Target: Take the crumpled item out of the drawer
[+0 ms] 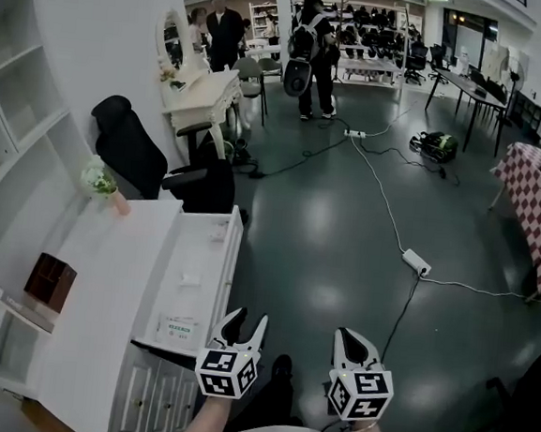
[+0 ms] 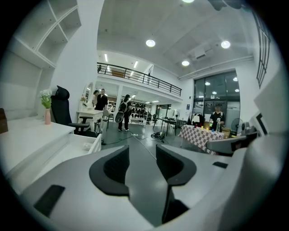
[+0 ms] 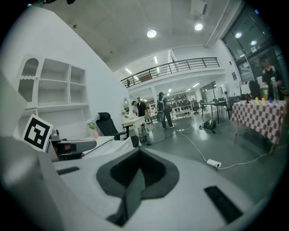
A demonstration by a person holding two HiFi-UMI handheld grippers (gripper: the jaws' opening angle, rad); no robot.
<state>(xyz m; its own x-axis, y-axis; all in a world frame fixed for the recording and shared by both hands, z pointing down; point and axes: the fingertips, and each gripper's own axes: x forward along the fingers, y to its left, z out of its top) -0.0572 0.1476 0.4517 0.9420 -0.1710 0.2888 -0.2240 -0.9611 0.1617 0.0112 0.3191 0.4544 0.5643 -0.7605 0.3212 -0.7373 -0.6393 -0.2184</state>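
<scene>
A white drawer (image 1: 223,272) stands pulled out of the white cabinet (image 1: 100,337) at the left of the head view. Inside it lie a small crumpled white item (image 1: 190,278) and a printed slip (image 1: 179,329). My left gripper (image 1: 243,326) hangs just right of the drawer's front corner, open and empty. In the left gripper view its jaws (image 2: 142,155) stand apart over bare floor, with the drawer (image 2: 97,143) and the crumpled item (image 2: 87,145) off to the left. My right gripper (image 1: 354,340) is further right over the floor, shut on nothing, its tips (image 3: 141,151) meeting.
A black office chair (image 1: 131,146) and a vase of flowers (image 1: 99,181) are behind the cabinet. A brown box (image 1: 50,280) sits on a shelf. A power strip (image 1: 415,262) with cables lies on the floor. A checkered table (image 1: 540,201) is at right; people (image 1: 318,50) stand far back.
</scene>
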